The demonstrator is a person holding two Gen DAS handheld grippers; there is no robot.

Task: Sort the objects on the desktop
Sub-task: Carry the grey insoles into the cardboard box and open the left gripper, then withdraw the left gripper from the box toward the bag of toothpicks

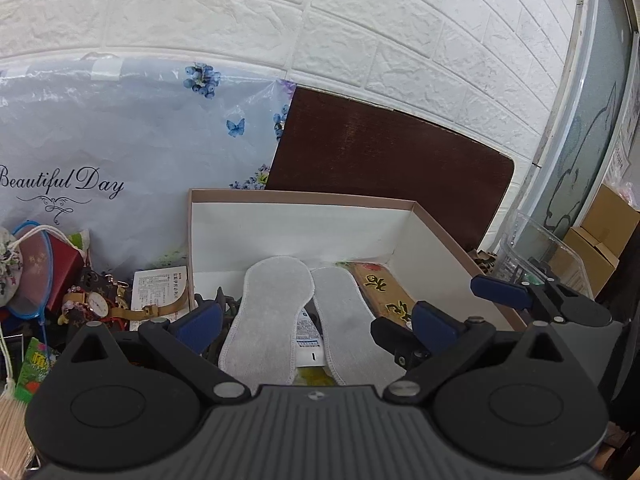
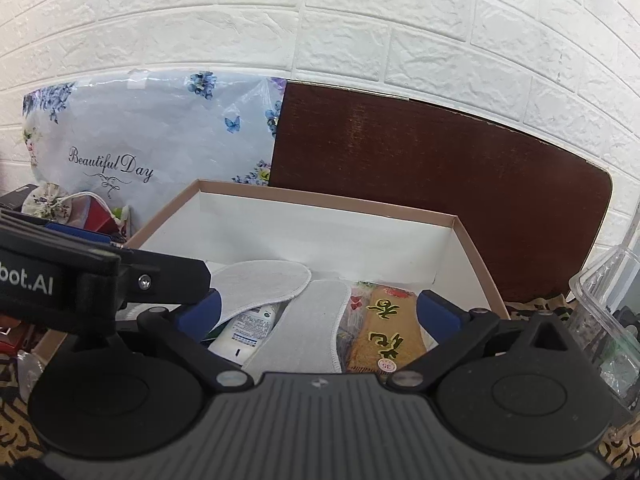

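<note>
An open cardboard box (image 1: 434,236) with white inner walls holds two white insoles (image 1: 268,316), a yellow packet with green characters (image 1: 384,290) and a white tube (image 2: 248,330). My left gripper (image 1: 316,322) is open and empty over the box's near end, above the insoles. My right gripper (image 2: 318,308) is open and empty over the same box (image 2: 476,248), above the second insole (image 2: 308,328) and the yellow packet (image 2: 386,328). The other gripper's body crosses the left of the right wrist view.
Left of the box lie a gold watch (image 1: 98,304), a paper leaflet (image 1: 158,292), a red box (image 1: 60,268) and a drawstring pouch (image 1: 6,272). A floral "Beautiful Day" bag (image 1: 120,148) and a dark board (image 1: 384,160) lean on the white brick wall. A clear plastic container (image 2: 608,308) stands right.
</note>
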